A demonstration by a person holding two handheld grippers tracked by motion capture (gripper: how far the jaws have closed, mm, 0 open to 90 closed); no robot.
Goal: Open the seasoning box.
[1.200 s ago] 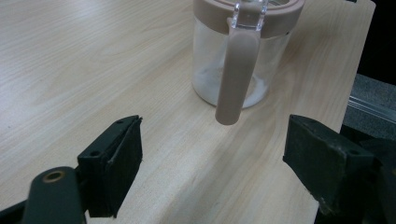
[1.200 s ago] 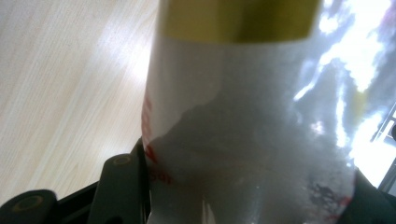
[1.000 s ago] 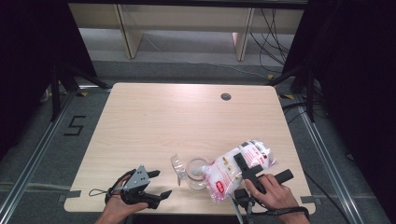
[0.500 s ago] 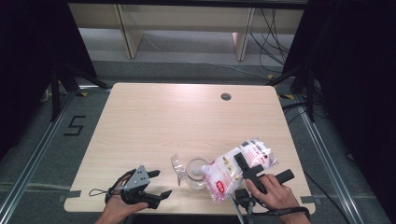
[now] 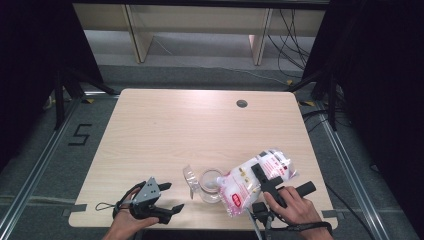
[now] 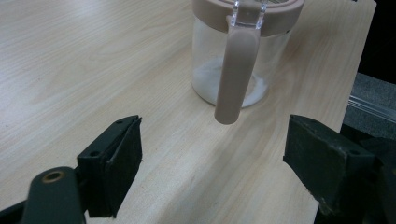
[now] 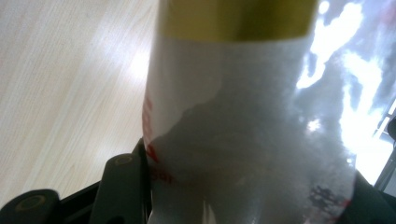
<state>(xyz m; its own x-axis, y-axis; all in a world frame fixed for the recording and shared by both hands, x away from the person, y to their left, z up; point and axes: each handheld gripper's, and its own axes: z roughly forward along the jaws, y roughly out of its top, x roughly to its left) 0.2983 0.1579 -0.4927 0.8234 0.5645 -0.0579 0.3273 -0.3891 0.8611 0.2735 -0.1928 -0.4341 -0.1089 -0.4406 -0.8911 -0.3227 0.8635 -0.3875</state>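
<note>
- Two grippers at the near edge of the table (image 5: 165,130); a bag and a jar between them, right of centre.
- Bag (image 5: 252,181): clear plastic pouch with red print and a gold band, packed with white granular stuff. It lies tilted, far end up to the right, near end down to the left, its lower corner over the jar's mouth.
- Right gripper (image 5: 261,176): jaws clamped across the bag's middle, roughly half spread by the bag's bulk. In the right gripper view the pouch (image 7: 252,140) bulges between the black jaws, white contents below the gold band.
- Jar (image 5: 210,184): clear glass, round, upright, just left of the bag. The left gripper view shows a tan collar at its rim and a tan handle (image 6: 235,74) hanging down its side; a low layer of white powder sits at its bottom.
- Lid (image 5: 189,176): clear, flipped open on the jar's left side.
- Left gripper (image 5: 172,197): near left, jaws wide apart, nothing between them, aimed right at the jar and apart from it.
</note>
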